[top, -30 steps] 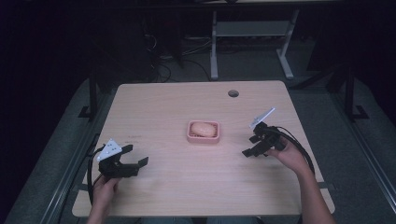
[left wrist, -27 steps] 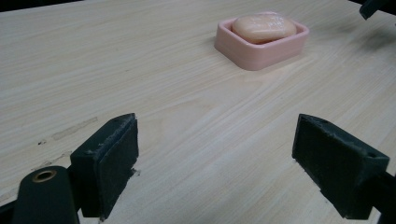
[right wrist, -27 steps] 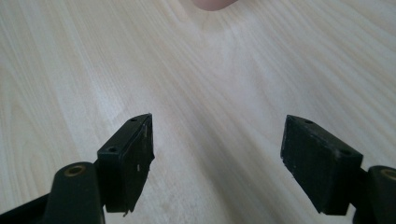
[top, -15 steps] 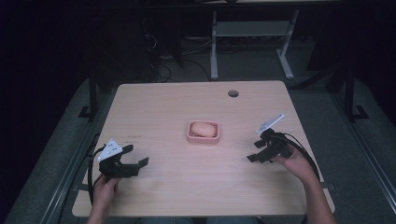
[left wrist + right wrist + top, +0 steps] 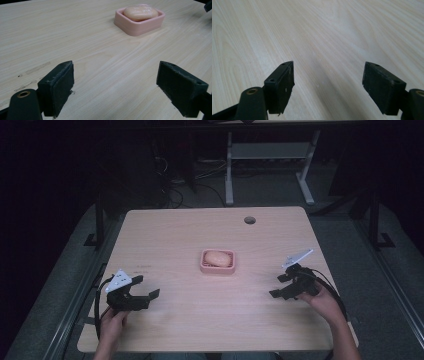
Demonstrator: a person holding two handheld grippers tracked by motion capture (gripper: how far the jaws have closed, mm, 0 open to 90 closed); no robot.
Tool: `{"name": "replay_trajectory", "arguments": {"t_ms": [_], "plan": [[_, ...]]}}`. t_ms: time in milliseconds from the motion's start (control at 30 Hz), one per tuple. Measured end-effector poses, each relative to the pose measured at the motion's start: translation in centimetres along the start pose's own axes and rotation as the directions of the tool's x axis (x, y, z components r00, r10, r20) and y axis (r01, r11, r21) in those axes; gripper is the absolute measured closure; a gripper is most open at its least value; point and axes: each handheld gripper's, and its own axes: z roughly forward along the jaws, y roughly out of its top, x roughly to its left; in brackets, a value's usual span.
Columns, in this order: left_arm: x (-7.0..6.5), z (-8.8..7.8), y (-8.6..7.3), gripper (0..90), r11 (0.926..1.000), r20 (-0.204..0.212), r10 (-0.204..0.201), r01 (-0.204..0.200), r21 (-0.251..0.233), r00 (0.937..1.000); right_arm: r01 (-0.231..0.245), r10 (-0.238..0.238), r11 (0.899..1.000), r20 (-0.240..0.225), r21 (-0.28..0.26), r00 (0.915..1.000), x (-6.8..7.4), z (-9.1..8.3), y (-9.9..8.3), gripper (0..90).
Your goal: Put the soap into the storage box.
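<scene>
— At the near edge of the bench (image 5: 210, 330), what do the hands hold?

— Each hand holds a pair of tongs. The left tongs (image 5: 145, 292) sit low over the near left corner, jaws spread wide with nothing between them; in the left gripper view, bare wood shows across the whole gap.

— And the other pair?

— The right tongs (image 5: 277, 286) hover near the right edge, a little farther in, also released (the right gripper view shows plain wood grain between the two black pads (image 5: 280, 86)). A grey three-cornered plate tops each pair.

— Where's the soap?

— The soap bar (image 5: 218, 258) lies in the pink dish (image 5: 218, 269) at the middle of the bench, well apart from both tongs and roughly between them. From the left gripper view the dish (image 5: 140, 23) stands ahead and to the right, with the soap (image 5: 140, 13) resting inside its rim.

— Anything beyond?

— A round cable hole (image 5: 249, 220) near the far edge.
</scene>
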Motion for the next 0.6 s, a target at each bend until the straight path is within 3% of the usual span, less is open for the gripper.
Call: {"name": "replay_trajectory", "arguments": {"t_ms": [267,467,600], "plan": [[-0.1,0.1,0.0,14.3,0.9999,0.002,0.000,0.000,0.011,1.0000,-0.023,0.023,1.000,0.012,-0.014,0.9997,0.3,-0.5,-1.9,24.6],[-0.3,0.2,0.1,14.2,0.9995,0.004,0.023,-0.023,0.023,0.9997,-0.039,0.039,0.999,0.017,-0.026,0.9991,0.7,-0.9,-3.1,24.0],[-0.5,0.4,0.1,14.3,0.9992,0.006,0.029,-0.029,0.028,0.9996,-0.018,0.019,0.999,0.033,-0.026,0.9993,1.6,-1.1,-3.9,24.0]]}}
